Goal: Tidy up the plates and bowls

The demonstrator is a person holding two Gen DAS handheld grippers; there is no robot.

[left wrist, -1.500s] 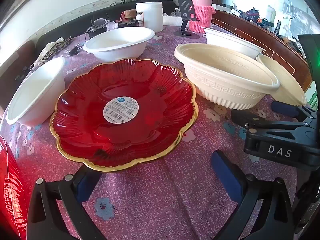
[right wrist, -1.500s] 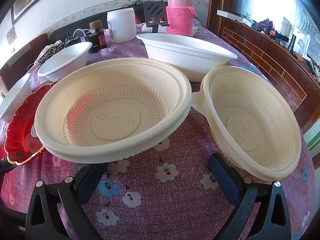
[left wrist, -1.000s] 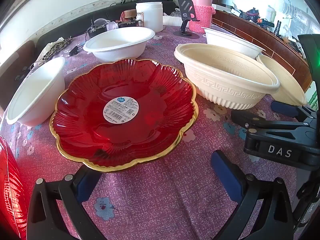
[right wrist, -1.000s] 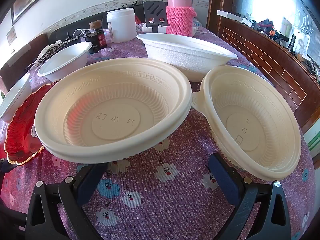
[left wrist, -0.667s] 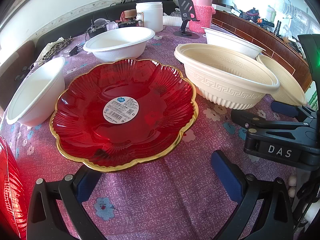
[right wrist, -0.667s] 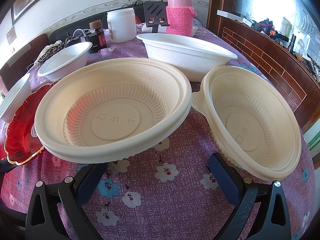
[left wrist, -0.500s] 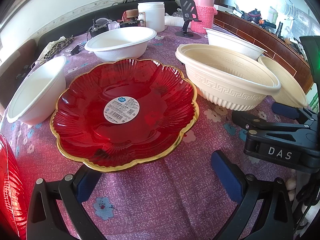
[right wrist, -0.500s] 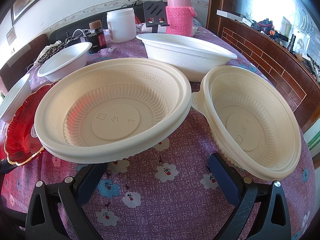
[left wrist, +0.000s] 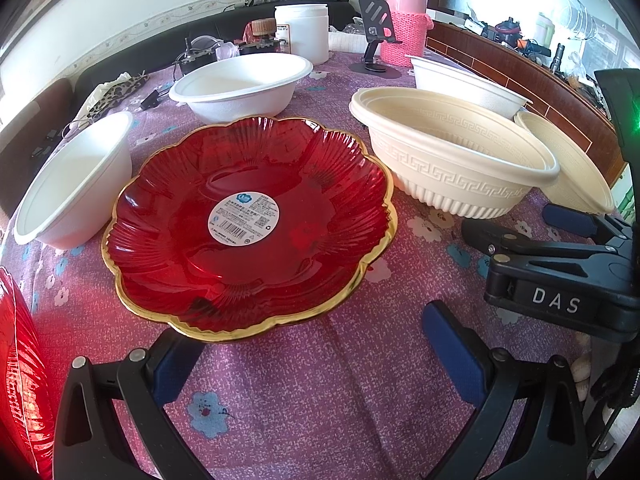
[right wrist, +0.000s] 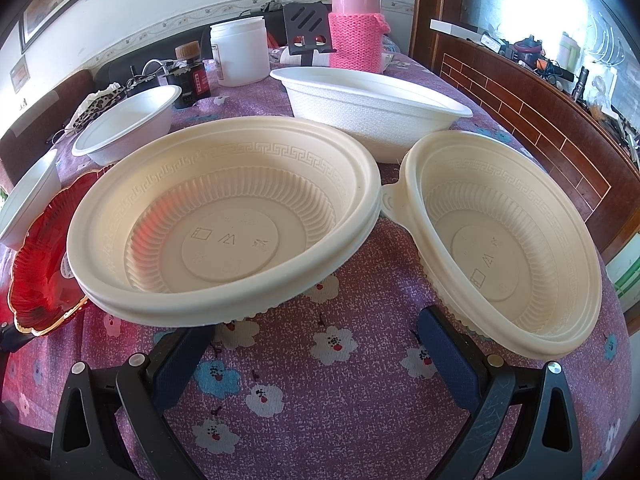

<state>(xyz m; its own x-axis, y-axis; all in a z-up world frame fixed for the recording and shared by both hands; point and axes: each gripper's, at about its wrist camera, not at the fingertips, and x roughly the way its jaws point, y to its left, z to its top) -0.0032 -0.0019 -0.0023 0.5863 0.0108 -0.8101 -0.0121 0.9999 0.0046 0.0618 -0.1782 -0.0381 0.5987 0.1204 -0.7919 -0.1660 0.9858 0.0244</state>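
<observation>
A red glass plate [left wrist: 252,224] with a gold rim and a round sticker lies just ahead of my left gripper [left wrist: 314,356], which is open and holds nothing. Another red plate's edge [left wrist: 16,360] shows at far left. A large cream bowl [right wrist: 224,220] sits straight in front of my right gripper [right wrist: 314,358], also open and empty. A smaller cream bowl [right wrist: 500,240] lies tilted to its right. One white bowl [right wrist: 372,104] stands behind them. Two more white bowls [left wrist: 244,84] [left wrist: 76,180] stand behind and left of the red plate.
A purple floral cloth [right wrist: 320,400] covers the table. At the far end stand a pink flask [right wrist: 356,24], a white jar [right wrist: 240,48], a black phone stand [right wrist: 306,28] and small clutter. A wooden ledge [right wrist: 520,100] runs along the right side.
The left wrist view has shifted very slightly. No plate or bowl has moved, and both grippers stay open.
</observation>
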